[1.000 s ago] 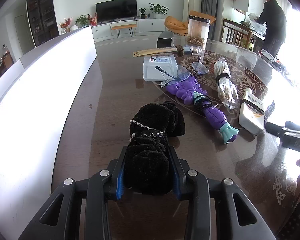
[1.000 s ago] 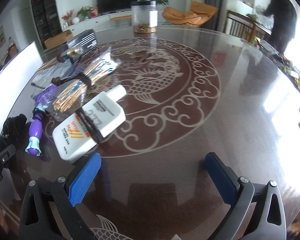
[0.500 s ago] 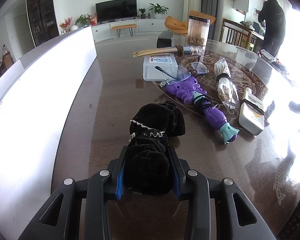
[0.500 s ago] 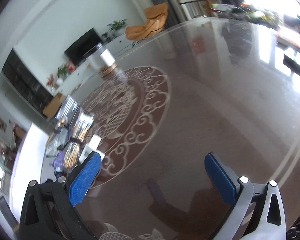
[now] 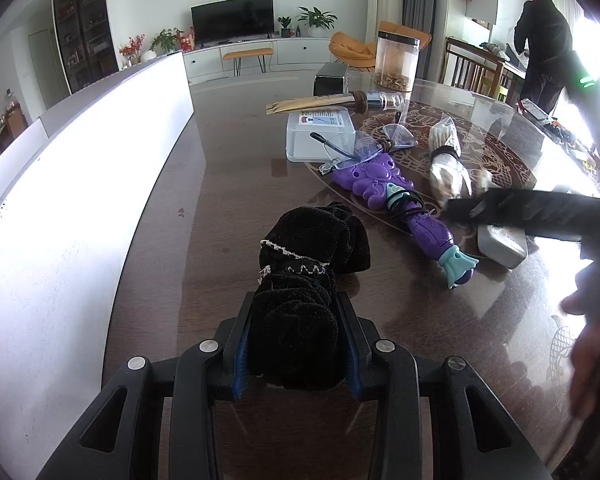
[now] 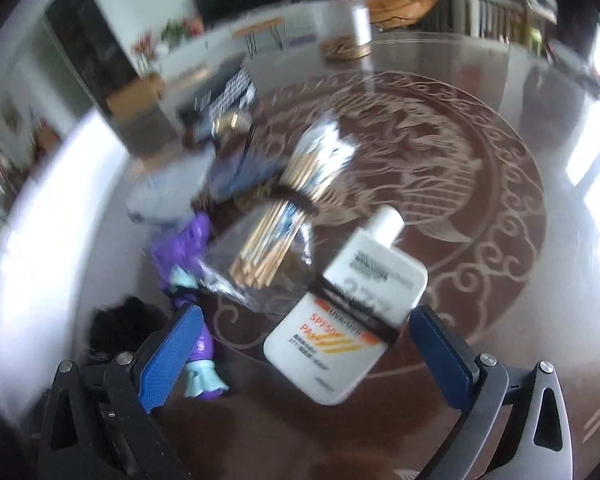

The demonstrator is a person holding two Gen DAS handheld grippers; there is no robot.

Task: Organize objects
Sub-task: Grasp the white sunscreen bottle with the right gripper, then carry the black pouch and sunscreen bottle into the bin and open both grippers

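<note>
Right hand-held gripper (image 6: 304, 348) swung back from bare desk (image 6: 480, 288), jaws spread, now over white rectangular sunscreen bottle (image 6: 346, 312): likely next pick. Left hand-held gripper (image 5: 296, 344) still pinching black fuzzy cloth bundle (image 5: 300, 280) on desk.

A black fuzzy sock bundle (image 5: 300, 276) lies on the counter (image 5: 228, 200); a banded white sunscreen bottle (image 6: 348, 308) lies flat nearby.

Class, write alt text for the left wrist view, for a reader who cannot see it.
The left gripper is shut on a black cloth bundle lying on a dark glossy table. Beyond it to the right lie a purple toy, a clear plastic box and a bag of sticks.
</note>
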